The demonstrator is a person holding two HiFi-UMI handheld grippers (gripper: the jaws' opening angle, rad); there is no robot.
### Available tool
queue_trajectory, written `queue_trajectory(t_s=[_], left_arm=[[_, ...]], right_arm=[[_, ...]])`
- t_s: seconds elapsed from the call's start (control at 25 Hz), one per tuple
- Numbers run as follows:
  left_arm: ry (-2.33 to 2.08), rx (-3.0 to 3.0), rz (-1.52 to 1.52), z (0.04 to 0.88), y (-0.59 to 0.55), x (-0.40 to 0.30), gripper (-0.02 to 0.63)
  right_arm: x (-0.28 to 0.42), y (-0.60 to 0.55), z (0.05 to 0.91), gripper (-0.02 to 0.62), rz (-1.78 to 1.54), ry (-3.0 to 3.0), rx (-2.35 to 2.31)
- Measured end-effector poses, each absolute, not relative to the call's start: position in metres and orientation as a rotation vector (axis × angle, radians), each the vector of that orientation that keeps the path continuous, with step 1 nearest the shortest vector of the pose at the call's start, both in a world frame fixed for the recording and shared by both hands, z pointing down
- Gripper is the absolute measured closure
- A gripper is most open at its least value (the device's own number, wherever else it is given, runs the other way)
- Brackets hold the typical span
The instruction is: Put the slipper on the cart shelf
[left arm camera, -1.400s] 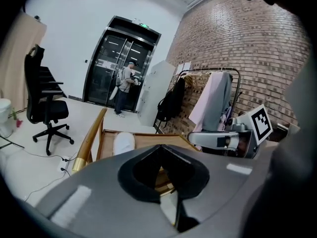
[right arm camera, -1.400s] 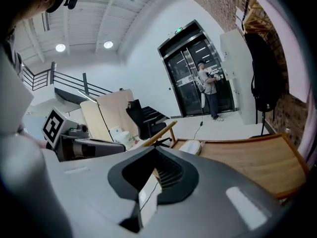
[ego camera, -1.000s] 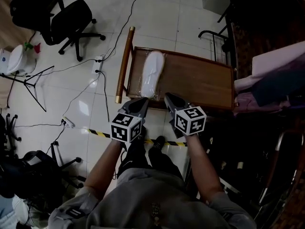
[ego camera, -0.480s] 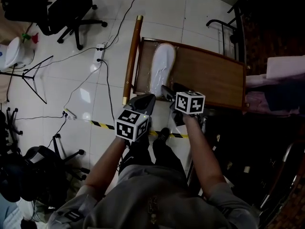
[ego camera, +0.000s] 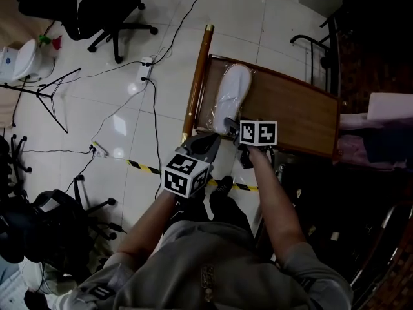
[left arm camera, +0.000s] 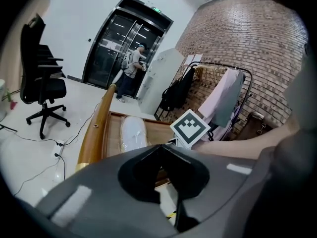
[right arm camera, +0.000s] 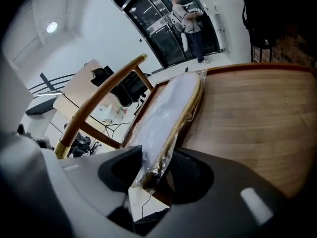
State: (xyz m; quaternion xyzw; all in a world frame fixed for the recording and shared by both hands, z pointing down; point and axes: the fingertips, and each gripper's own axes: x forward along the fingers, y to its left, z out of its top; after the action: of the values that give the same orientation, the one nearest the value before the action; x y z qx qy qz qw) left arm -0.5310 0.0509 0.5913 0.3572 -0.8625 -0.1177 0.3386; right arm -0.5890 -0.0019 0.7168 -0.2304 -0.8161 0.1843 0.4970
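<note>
**Right gripper on slipper heel, slipper already on cart shelf**

Floor (ego camera: 129, 118): white tile. Brick wall (left arm camera: 247, 38) and glass doors (left arm camera: 119, 38) at the far side, with a person (left arm camera: 132, 71) standing at the doors.

Cart shelf (ego camera: 297, 112): wooden top with a raised lip. A clothes rack (left arm camera: 223, 98) with hung garments stands past its far end.

Two office chairs (ego camera: 110, 8) and a tripod stand (ego camera: 45, 99) are well apart from the cart, on the handle side.

Handle rail (ego camera: 197, 76): a wooden bar with brass tips across the cart's left end. It's the only thing crowding the slipper.

Slipper (ego camera: 232, 95): white, in clear plastic wrap. It lies flat on the shelf at the handle end, parallel to the rail and just beside it.

Right gripper (right arm camera: 156, 155): jaws have just been closing and are now clamped on the wrapped heel end at the shelf's near edge, a jaw against each side.

Left gripper (left arm camera: 158, 150): clenched tip to tip, nothing in it. It's off the shelf's near edge, near the rail's lower end.

Cables (ego camera: 151, 102) and a power strip (ego camera: 146, 66) lie on the floor beside the rail. Yellow-black tape (ego camera: 145, 167) runs along the floor near the person's feet.
</note>
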Motion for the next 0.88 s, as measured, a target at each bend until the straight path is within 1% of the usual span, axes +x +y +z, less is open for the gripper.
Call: queue_trajectory(t_s=[0.12,0.2,0.32,0.6,0.88], left_arm=[[-2.252,0.937,-0.316,0.585,0.059,-0.531,0.598],[-2.255,0.937,-0.328,0.582,0.064,-0.531,0.598],[-2.268,0.94,-0.341,0.576,0.066,-0.531,0.598],[-2.259,1.055,-0.324,0.55,0.05,-0.53,0.598],[-2.198,1.27,-0.27,0.529,0.012,-0.528,0.598]], right_arm=[[-0.593,0.002,0.706,0.493,0.553,-2.005,-0.551],[-0.593,0.002,0.696,0.517,0.603,-2.03,-0.539],[-0.592,-0.005,0.679,0.54,0.593,-2.083,-0.542],[-0.579,-0.03,0.639,0.548,0.596,-2.17,-0.468],[-0.546,-0.082,0.597,0.548,0.674,-2.301,-0.297]])
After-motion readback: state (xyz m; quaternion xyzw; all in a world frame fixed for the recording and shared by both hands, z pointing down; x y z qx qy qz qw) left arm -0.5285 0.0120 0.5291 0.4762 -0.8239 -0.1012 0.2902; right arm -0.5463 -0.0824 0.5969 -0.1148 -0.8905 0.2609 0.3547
